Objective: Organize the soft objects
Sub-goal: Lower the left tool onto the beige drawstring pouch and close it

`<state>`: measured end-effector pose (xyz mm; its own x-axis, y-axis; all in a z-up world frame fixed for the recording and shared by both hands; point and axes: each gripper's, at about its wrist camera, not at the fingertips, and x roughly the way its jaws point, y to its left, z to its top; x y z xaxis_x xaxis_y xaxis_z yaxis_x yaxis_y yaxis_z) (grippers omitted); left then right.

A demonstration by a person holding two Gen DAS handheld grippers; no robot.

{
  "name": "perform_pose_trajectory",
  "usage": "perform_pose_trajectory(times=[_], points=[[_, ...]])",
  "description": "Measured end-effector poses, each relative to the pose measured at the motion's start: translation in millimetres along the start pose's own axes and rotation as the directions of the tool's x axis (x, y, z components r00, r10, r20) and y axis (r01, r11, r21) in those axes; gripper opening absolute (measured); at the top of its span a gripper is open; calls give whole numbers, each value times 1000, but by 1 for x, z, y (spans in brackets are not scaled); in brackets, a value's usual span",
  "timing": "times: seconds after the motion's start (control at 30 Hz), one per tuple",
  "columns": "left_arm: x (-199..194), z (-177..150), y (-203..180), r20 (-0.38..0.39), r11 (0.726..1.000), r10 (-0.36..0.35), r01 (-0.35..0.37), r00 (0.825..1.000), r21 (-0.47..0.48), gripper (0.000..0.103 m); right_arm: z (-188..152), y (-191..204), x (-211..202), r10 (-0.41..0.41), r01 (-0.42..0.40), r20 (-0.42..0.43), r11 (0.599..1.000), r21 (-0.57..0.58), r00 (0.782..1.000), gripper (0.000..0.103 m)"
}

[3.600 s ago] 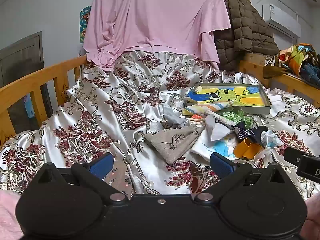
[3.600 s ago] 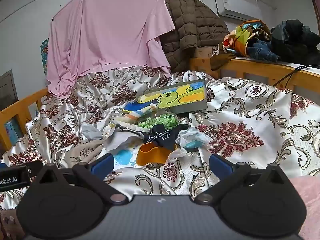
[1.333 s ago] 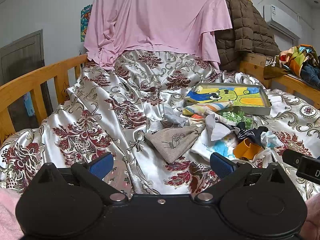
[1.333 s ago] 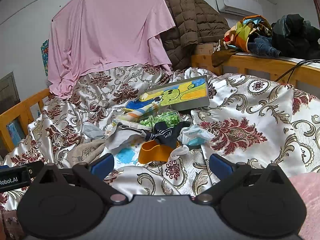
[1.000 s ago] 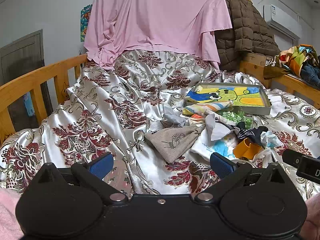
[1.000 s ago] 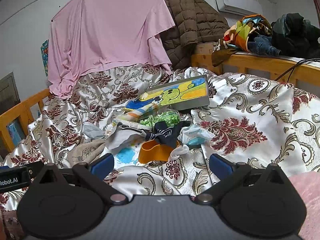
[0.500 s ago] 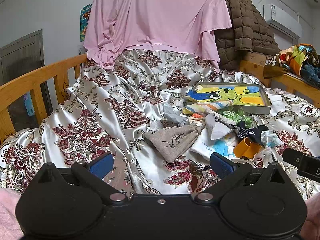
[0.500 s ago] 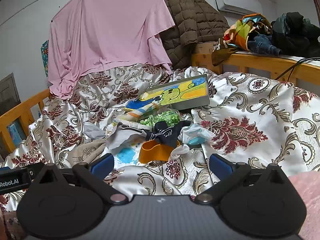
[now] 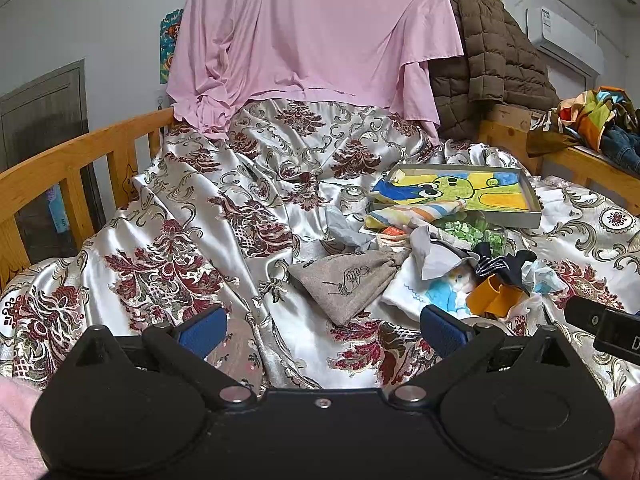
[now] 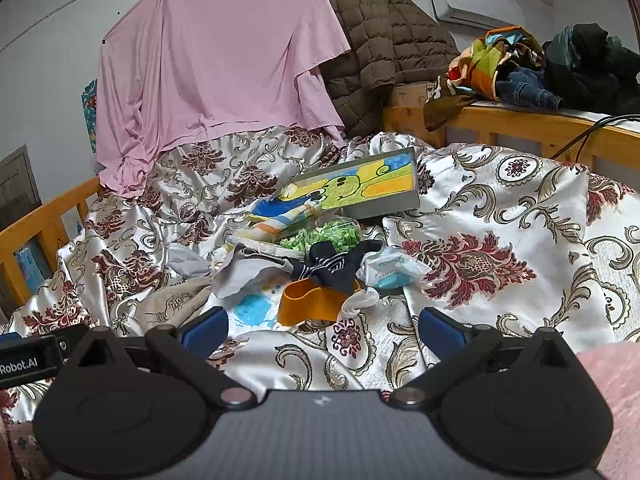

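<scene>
A heap of soft things lies mid-bed: a grey drawstring pouch point(image 9: 346, 280), a white cloth with a blue print point(image 9: 432, 292), an orange band point(image 10: 314, 303), a dark striped sock point(image 10: 334, 262), a pale packet point(image 10: 390, 268), green shreds point(image 10: 320, 236) and a striped cloth point(image 9: 412, 214). Behind them rests a shallow box with a cartoon picture point(image 9: 460, 192). My left gripper point(image 9: 322, 326) is open in front of the pouch, holding nothing. My right gripper point(image 10: 322, 326) is open just short of the orange band, also holding nothing.
A satin floral bedspread point(image 9: 180, 264) covers the bed. Wooden rails run along the left point(image 9: 80, 160) and right point(image 10: 520, 124). A pink sheet point(image 9: 312, 36) and a brown quilted jacket point(image 10: 384, 44) hang at the back. Clothes are piled on the right ledge point(image 10: 528, 72).
Both grippers have drifted only slightly; the right view shows the heap a touch nearer. Nothing was grasped or moved.
</scene>
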<state>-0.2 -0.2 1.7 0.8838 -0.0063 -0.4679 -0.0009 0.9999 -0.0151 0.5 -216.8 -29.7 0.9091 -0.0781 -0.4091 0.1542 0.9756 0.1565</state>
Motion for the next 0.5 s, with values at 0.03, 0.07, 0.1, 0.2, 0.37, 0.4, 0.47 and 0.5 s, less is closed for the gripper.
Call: perform_pose_trajectory(times=[0.03, 0.07, 0.1, 0.2, 0.37, 0.4, 0.47, 0.5], points=[[1, -2, 0, 2, 1000, 0, 0, 1000, -1, 102, 0, 0, 0, 1, -1, 0, 1000, -1, 1000, 103], [2, -2, 1, 3, 1000, 0, 0, 1000, -2, 102, -1, 1, 1, 1, -1, -1, 1000, -3, 1000, 103], [2, -3, 1, 5, 1000, 1, -1, 1000, -5, 102, -3, 5, 2, 2, -2, -2, 1000, -5, 1000, 103], [7, -10, 5, 7, 1000, 5, -5, 1000, -24, 102, -2, 9, 4, 0, 0, -4, 1000, -17, 1000, 103], [16, -9, 7, 6, 1000, -3, 3, 1000, -29, 102, 1, 8, 7, -8, 8, -18, 1000, -19, 1000, 103], [19, -8, 7, 3, 1000, -3, 3, 1000, -26, 102, 2, 9, 8, -6, 6, -19, 1000, -18, 1000, 103], [28, -6, 7, -5, 1000, 2, -2, 1000, -30, 102, 3, 9, 12, 1, -2, -21, 1000, -17, 1000, 103], [33, -6, 8, -7, 999, 2, -2, 1000, -34, 102, 3, 11, 14, 5, -5, -25, 1000, -20, 1000, 103]])
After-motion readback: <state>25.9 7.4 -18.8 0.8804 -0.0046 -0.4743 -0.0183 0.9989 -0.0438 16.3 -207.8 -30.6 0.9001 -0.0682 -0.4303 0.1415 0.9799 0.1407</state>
